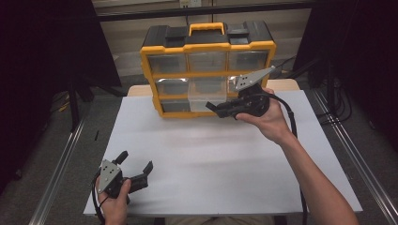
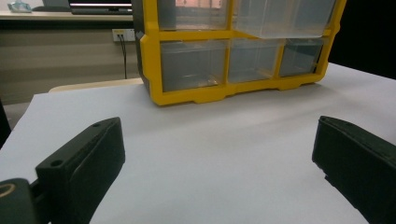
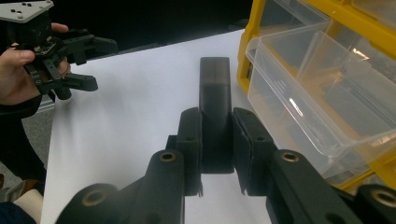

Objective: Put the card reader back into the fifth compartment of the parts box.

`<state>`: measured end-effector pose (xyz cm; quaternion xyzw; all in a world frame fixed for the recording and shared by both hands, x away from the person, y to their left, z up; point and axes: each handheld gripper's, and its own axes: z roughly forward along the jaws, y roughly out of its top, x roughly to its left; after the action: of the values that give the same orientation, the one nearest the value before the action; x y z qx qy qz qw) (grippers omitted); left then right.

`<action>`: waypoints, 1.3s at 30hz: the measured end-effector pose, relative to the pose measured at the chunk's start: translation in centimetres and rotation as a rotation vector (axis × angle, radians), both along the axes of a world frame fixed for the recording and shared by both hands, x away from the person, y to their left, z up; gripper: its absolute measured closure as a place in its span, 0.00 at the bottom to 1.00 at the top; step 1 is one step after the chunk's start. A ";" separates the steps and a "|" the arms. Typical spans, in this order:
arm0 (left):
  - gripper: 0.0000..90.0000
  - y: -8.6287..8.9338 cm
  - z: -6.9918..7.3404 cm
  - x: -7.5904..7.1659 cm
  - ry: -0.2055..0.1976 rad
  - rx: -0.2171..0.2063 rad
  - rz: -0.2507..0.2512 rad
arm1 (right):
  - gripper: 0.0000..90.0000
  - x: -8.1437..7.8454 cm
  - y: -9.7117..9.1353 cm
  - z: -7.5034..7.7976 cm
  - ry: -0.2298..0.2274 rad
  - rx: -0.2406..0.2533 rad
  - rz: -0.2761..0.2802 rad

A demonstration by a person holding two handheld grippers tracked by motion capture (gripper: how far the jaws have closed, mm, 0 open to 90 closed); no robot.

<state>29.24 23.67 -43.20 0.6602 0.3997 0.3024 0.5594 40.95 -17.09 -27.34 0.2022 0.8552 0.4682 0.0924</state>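
Here, a black block (image 3: 215, 112) is clenched in the right tongs (image 3: 215, 135) beside the yellow organiser (image 1: 208, 70), while the left tongs (image 1: 136, 171) are held released near the front left corner of the bench (image 1: 211, 154).

In the right gripper view the block is seen gripped between the two pads, its far end pointing out over the white bench top, just beside a clear drawer (image 3: 322, 93) that is pulled out of the organiser. In the high view the right tongs are held at the organiser's lower right front, in front of that drawer. The left tongs are spread wide with nothing between them, and in the left gripper view they are pointed across the bench at the organiser's bottom row of drawers.
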 end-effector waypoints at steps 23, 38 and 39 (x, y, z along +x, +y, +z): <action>0.03 0.1 0.1 0.0 -0.005 0.000 -0.004 | 0.82 1.9 0.7 3.7 -0.051 -0.029 -0.009; 0.03 0.2 0.1 0.0 -0.004 -0.004 -0.007 | 0.82 3.9 1.4 5.4 -0.050 -0.079 -0.034; 0.03 0.1 0.1 0.0 -0.004 -0.005 -0.007 | 0.82 4.0 1.5 5.4 -0.049 -0.083 -0.036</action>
<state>29.23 23.81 -43.12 0.6596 0.3969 0.3008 0.5630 44.97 -15.63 -21.97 0.2019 0.8676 0.4355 0.1299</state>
